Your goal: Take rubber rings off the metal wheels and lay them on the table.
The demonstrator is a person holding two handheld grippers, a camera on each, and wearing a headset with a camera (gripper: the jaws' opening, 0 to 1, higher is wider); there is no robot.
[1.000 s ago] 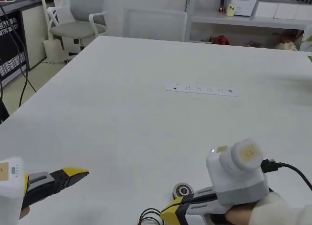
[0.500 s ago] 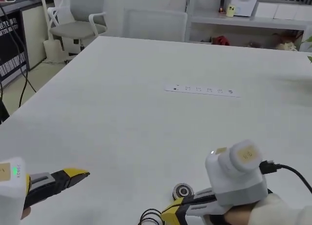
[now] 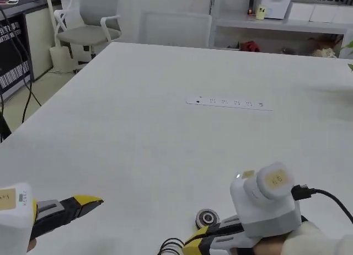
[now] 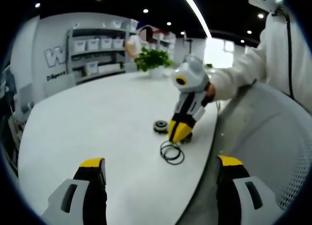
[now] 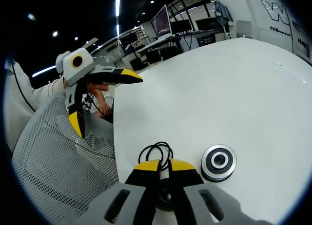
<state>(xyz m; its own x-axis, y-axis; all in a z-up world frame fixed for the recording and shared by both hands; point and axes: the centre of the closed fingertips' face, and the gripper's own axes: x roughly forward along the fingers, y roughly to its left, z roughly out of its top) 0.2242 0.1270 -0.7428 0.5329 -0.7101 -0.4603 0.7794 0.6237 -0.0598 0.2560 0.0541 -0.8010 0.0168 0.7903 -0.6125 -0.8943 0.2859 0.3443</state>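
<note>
Two thin black rubber rings (image 4: 172,153) lie loose and overlapping on the white table (image 3: 165,139), close to its near edge. Just beside them a small round silver metal wheel (image 5: 219,162), with a dark band round its hub, rests flat on the table, apart from the rings. The right gripper (image 5: 164,165) points down at the table with its yellow-tipped fingers drawn close together. The rings lie just ahead of the tips and the wheel sits just to one side of them. A dark rounded shape shows between the fingers further back, too unclear to name. A person's white sleeve (image 3: 322,238) shows behind this gripper. The left gripper (image 4: 161,162) hovers well apart from the rings and the wheel, facing them, with its fingers spread wide. Farther across the table a white power strip (image 3: 229,102) lies flat. Past the far corner stands a white office chair (image 3: 83,26).
</note>
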